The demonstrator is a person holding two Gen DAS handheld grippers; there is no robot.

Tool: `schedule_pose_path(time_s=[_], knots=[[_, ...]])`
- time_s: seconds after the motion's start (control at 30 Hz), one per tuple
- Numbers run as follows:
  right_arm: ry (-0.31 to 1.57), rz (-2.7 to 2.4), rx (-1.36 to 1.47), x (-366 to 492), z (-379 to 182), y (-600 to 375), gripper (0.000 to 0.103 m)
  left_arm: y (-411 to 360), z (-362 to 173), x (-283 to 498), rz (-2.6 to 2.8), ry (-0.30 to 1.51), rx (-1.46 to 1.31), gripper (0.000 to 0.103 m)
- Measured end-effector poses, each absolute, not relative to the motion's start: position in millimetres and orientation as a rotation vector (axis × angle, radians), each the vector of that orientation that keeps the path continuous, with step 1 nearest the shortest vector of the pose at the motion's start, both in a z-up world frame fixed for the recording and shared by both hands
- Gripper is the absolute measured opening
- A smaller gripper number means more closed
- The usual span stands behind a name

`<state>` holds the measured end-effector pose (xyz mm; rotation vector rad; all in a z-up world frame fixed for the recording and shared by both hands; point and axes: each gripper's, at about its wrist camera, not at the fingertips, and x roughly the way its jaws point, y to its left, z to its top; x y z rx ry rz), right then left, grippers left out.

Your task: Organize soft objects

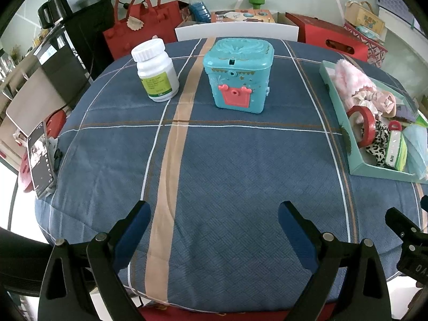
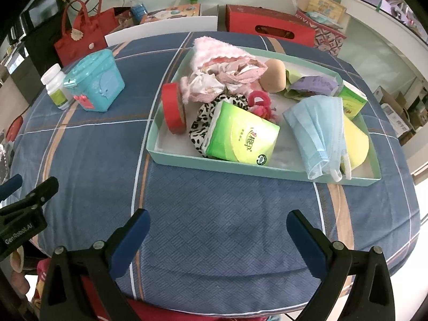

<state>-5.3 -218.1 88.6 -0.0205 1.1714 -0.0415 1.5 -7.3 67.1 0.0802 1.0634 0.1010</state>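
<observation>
A teal tray (image 2: pixel 203 160) on the blue plaid tablecloth holds soft things: a pink fluffy cloth (image 2: pixel 219 53), a leopard scrunchie (image 2: pixel 203 117), a green tissue pack (image 2: pixel 240 136), a blue face mask (image 2: pixel 318 131), a yellow sponge (image 2: pixel 355 141) and a beige ball (image 2: pixel 272 76). A red tape roll (image 2: pixel 174 108) leans inside its left wall. The tray also shows at the right of the left wrist view (image 1: pixel 345 123). My right gripper (image 2: pixel 218 227) is open and empty, short of the tray's near wall. My left gripper (image 1: pixel 214 219) is open and empty over bare cloth.
A teal toy box (image 1: pixel 238 76) and a white pill bottle (image 1: pixel 156 71) stand at the far side of the table; both also show in the right wrist view (image 2: pixel 93 80). A phone (image 1: pixel 40 160) stands at the left edge. Red bags and boxes lie beyond the table.
</observation>
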Motion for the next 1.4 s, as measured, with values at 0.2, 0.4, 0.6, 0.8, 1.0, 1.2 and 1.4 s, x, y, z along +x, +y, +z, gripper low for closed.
schedule_pose_path(time_s=[0.2, 0.4, 0.6, 0.8, 1.0, 1.2, 1.4], knots=[[1.164, -0.042, -0.019, -4.7, 91.9, -216.2, 0.103, -8.3, 67.7, 1.5, 0.097, 1.065, 0.086, 0.096], [1.162, -0.042, -0.018, -6.4, 93.2, -215.2, 0.103, -7.8, 68.3, 1.0, 0.099, 1.064, 0.087, 0.096], [1.162, -0.041, -0.018, -6.2, 94.5, -215.0, 0.103, -7.9, 69.5, 0.7, 0.101, 1.058, 0.091, 0.096], [1.161, -0.042, -0.017, -6.0, 95.0, -214.9, 0.103, -8.2, 69.6, 0.4, 0.102, 1.058, 0.092, 0.096], [1.162, -0.042, -0.018, -6.0, 95.7, -215.5, 0.103, -8.6, 69.8, 0.3, 0.101, 1.059, 0.093, 0.096], [1.161, -0.042, -0.020, -5.7, 97.2, -215.4, 0.103, -7.6, 71.2, 0.2, 0.102, 1.054, 0.095, 0.096], [1.161, -0.042, -0.019, -5.3, 98.0, -216.0, 0.103, -6.8, 72.4, -0.6, 0.111, 1.045, 0.099, 0.096]])
